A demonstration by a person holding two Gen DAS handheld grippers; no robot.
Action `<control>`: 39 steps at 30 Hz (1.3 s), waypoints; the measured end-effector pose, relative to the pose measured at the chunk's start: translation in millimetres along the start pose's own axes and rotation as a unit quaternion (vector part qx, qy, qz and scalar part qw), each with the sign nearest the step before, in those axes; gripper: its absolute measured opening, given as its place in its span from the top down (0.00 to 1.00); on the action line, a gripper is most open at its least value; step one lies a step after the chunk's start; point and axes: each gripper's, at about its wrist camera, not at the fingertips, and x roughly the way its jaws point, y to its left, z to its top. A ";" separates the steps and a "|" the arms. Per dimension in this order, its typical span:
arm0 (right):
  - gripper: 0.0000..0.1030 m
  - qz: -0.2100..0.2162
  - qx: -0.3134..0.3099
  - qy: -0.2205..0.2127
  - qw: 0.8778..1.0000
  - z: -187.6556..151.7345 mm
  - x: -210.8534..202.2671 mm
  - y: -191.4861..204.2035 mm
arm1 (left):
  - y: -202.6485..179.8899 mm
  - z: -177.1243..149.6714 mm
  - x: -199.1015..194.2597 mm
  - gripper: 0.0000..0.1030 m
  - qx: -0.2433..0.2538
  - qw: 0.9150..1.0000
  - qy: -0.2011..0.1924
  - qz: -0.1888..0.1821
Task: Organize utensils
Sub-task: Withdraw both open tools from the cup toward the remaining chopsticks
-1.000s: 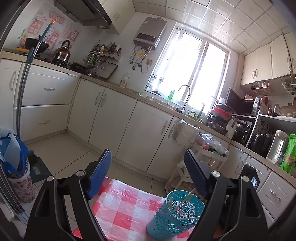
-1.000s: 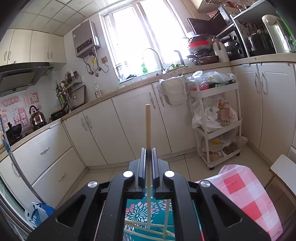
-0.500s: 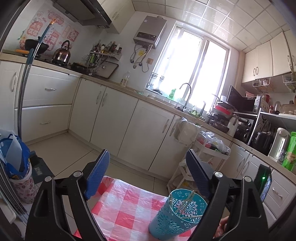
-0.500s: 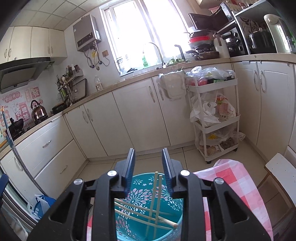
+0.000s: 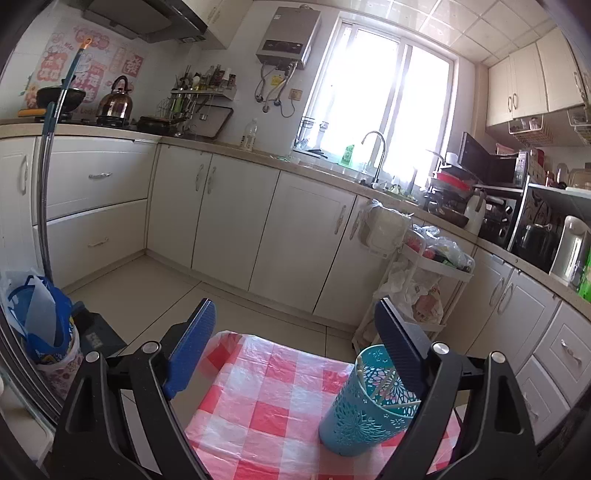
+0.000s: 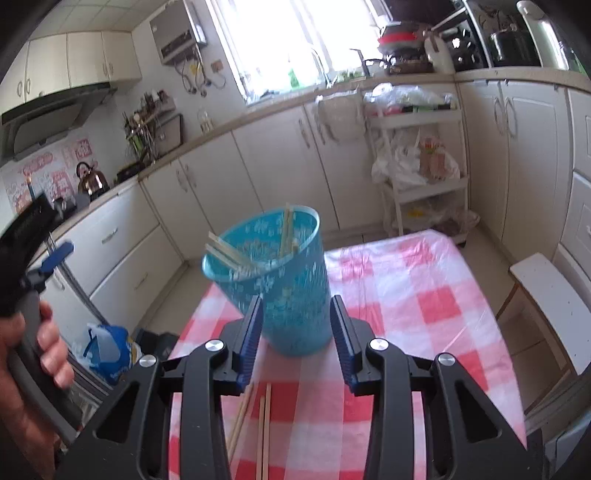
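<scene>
red-and-white checked plastic sheeting (image 6: 406,295) is seen stretched over the counter in the lower centre of both views. cream cabinets (image 5: 295,236) are ranged across the middle of the left wrist view, with pale floor tiles (image 5: 140,291) in front of them. a bright window (image 5: 384,107) is seen at upper centre, with a water heater (image 5: 288,33) mounted to its left and a tap (image 5: 375,147) below it. a kettle (image 5: 114,99) is seen on the hob at upper left. a white trolley (image 6: 421,147) loaded with bags is placed against the cabinets at right of centre in the right wrist view, and a white stool (image 6: 546,295) is seen at the right edge.

the teal holder (image 6: 273,280), a tall cup with a pierced flower pattern, is stood upright on the sheeting at the centre of the right wrist view and at lower right in the left wrist view. pale chopsticks (image 6: 229,254) are seen leaning inside it, their ends poking above the rim. loose chopsticks (image 6: 264,424) are laid on the sheeting at bottom centre, partly hidden behind the right gripper (image 6: 295,325).

the jaws of the right gripper have just been opening; they are held apart with nothing clamped, and the holder is seen beyond them. the jaws of the left gripper (image 5: 295,347) are spread wide and have just been opening, with nothing between them. a hand (image 6: 33,350) wrapped around a grey handle is seen at the lower left edge of the right wrist view.
</scene>
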 end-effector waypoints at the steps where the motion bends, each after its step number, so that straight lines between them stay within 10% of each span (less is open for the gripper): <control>1: 0.64 0.003 -0.003 0.019 1.000 -8.0 5.7 2.2 | -1.0 -0.9 -0.2 0.19 0.006 1.000 0.002 0.000; 39: 0.78 -0.001 -0.119 0.197 0.973 -106.5 81.1 31.5 | -14.0 -43.8 31.1 0.13 0.184 0.973 0.137 0.029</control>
